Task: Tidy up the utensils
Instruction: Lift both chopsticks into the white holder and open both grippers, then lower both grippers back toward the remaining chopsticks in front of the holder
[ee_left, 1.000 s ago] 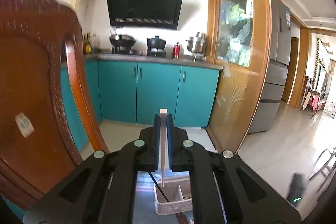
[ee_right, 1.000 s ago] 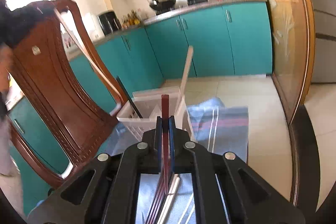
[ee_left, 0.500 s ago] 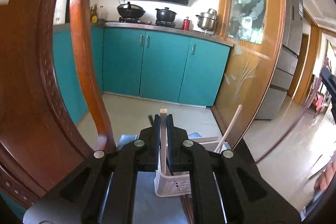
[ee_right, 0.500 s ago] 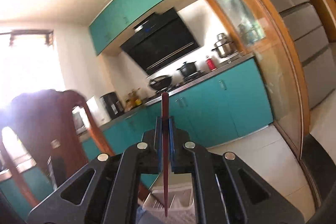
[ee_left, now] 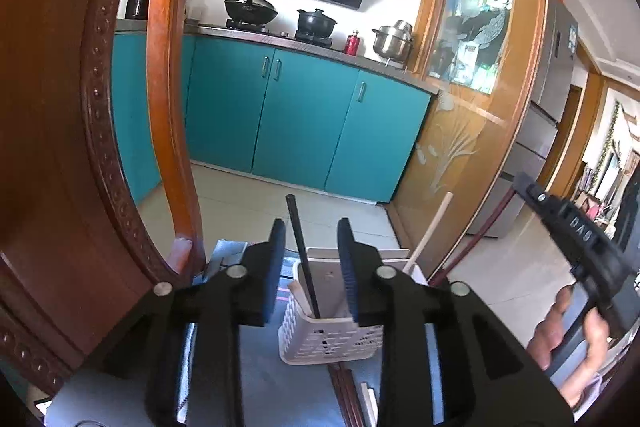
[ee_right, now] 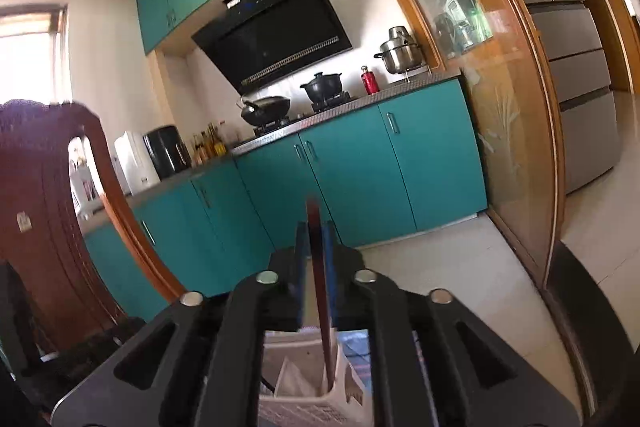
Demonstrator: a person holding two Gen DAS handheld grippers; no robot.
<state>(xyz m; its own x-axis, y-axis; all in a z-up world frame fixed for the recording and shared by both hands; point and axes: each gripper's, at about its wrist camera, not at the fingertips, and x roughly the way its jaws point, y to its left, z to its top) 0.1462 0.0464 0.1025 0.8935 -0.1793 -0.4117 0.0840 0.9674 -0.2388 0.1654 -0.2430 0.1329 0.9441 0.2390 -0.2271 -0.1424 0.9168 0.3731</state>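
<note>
Left wrist view shows the left gripper (ee_left: pixel 311 259) with jaws spread wide and holding nothing, poised above the white perforated plastic utensil basket (ee_left: pixel 320 341) on the desk, where a black chopstick (ee_left: pixel 302 259) and a pale wooden chopstick (ee_left: pixel 428 233) stand leaning. Right wrist view shows the right gripper (ee_right: pixel 316 259) with jaws clamped on a dark red chopstick (ee_right: pixel 320 291), whose lower end dips into the basket (ee_right: pixel 296 409).
</note>
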